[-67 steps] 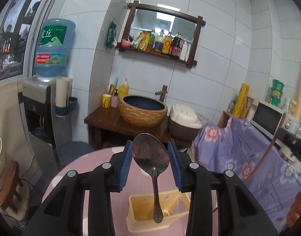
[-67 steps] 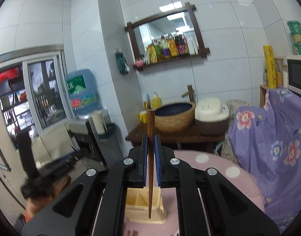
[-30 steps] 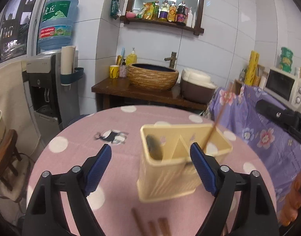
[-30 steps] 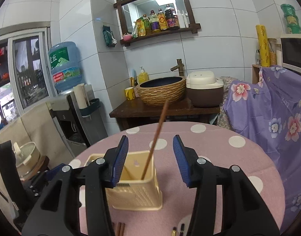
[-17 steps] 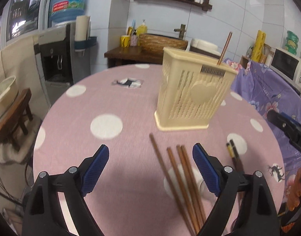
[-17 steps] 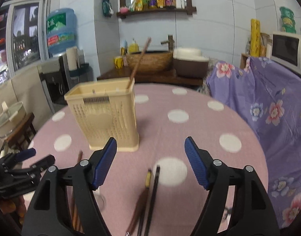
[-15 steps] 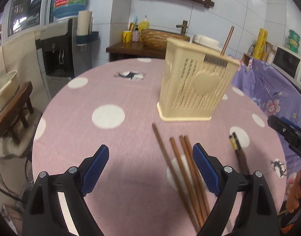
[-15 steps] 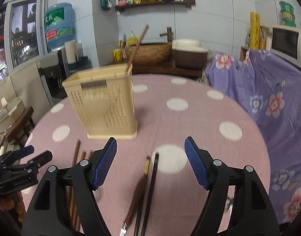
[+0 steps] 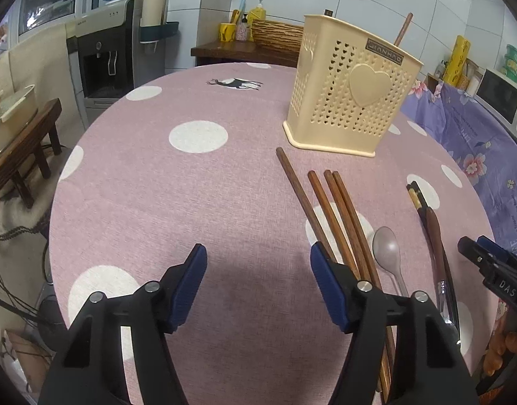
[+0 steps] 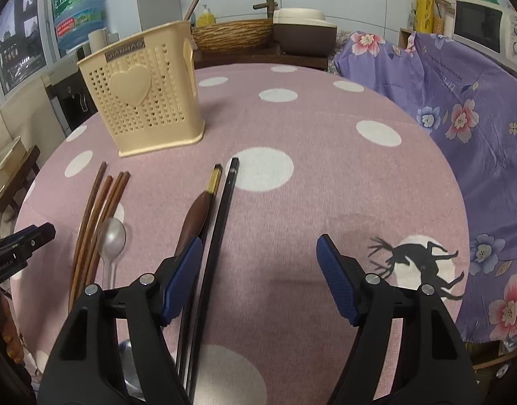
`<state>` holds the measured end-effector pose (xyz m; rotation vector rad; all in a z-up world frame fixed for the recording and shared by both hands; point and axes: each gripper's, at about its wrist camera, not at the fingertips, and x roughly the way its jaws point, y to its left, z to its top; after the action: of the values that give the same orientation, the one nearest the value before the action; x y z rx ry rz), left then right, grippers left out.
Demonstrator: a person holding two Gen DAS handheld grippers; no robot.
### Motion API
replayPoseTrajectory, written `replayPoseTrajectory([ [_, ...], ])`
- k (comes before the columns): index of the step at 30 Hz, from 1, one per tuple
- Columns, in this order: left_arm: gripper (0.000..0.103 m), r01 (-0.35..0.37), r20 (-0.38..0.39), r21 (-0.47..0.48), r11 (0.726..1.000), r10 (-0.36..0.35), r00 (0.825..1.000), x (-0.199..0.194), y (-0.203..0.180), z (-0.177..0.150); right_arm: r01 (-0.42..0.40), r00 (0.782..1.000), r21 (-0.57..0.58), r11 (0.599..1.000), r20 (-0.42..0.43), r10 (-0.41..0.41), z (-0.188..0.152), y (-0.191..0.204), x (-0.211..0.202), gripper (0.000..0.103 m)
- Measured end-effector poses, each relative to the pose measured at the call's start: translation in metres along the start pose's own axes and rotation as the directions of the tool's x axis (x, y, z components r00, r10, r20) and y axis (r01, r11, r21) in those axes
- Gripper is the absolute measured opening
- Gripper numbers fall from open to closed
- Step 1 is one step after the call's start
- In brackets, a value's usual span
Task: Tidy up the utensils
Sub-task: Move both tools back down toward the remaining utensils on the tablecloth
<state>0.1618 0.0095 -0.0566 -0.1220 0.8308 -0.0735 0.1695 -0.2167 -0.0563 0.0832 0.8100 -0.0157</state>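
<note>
A cream perforated utensil holder (image 9: 351, 84) stands upright on the pink dotted tablecloth (image 9: 197, 182), with one brown chopstick (image 9: 404, 28) sticking out of it. It also shows in the right wrist view (image 10: 147, 91). Several brown chopsticks (image 9: 329, 209) lie in front of it, beside a small metal spoon (image 9: 386, 249), black chopsticks (image 10: 221, 209) and a brown-handled utensil (image 10: 194, 219). My left gripper (image 9: 258, 287) is open and empty low over the cloth, left of the brown chopsticks. My right gripper (image 10: 260, 276) is open and empty, right of the black chopsticks.
The round table's edge curves close on the left (image 9: 61, 182) and right (image 10: 460, 202). A purple floral cover (image 10: 460, 84) drapes beside the table. A water dispenser (image 9: 106, 47), a low wooden stool (image 9: 25, 141) and a sink counter (image 10: 258, 47) stand behind.
Both grippers held a utensil over the holder, opened and left spoon and chopstick in it, then drew back and down toward the loose utensils on the cloth.
</note>
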Motion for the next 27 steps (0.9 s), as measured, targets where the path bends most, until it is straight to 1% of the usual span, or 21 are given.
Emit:
replayPoseTrajectory([
  [3, 0.062, 0.008, -0.010, 0.015, 1.000, -0.008, 1.000, 0.002, -0.005, -0.002, 0.007, 1.000, -0.027, 1.000, -0.024, -0.007, -0.005, 0.007, 0.004, 0.068],
  [4, 0.062, 0.007, -0.011, 0.020, 1.000, -0.007, 1.000, 0.002, -0.007, -0.003, 0.006, 0.999, -0.032, 0.999, -0.035, -0.007, -0.006, 0.008, 0.005, 0.065],
  [8, 0.062, 0.009, -0.021, 0.023, 1.000, -0.009, 1.000, 0.004, -0.009, -0.006, 0.006, 0.998, -0.045, 0.999, -0.061, -0.009, -0.011, 0.013, 0.010, 0.059],
  [11, 0.062, 0.011, -0.027, 0.025, 1.000, -0.010, 1.000, 0.005, -0.010, -0.006, 0.012, 0.997, -0.052, 0.999, -0.075, -0.015, -0.013, 0.016, 0.013, 0.057],
  [16, 0.062, 0.008, -0.040, 0.034, 0.999, -0.007, 0.999, 0.008, -0.012, -0.007, 0.045, 0.996, -0.036, 0.998, -0.073, -0.048, -0.014, 0.008, 0.011, 0.054],
  [19, 0.062, 0.013, -0.045, 0.042, 0.999, -0.011, 0.999, 0.009, -0.017, -0.007, 0.034, 0.997, -0.019, 0.999, -0.072, -0.035, -0.014, 0.001, 0.010, 0.054],
  [24, 0.062, 0.033, -0.045, 0.061, 0.998, -0.030, 0.999, 0.010, -0.030, -0.005, 0.034, 0.997, -0.020, 0.999, -0.065, -0.035, -0.014, 0.002, 0.010, 0.054],
  [25, 0.062, 0.026, -0.046, 0.073, 0.997, -0.023, 0.999, 0.011, -0.033, -0.005, 0.034, 0.997, -0.021, 0.999, -0.064, -0.035, -0.014, 0.002, 0.010, 0.054],
  [27, 0.061, -0.009, -0.049, 0.099, 0.995, 0.014, 0.999, 0.013, -0.038, -0.007, 0.032, 0.997, -0.019, 0.999, -0.064, -0.033, -0.014, 0.002, 0.010, 0.054],
])
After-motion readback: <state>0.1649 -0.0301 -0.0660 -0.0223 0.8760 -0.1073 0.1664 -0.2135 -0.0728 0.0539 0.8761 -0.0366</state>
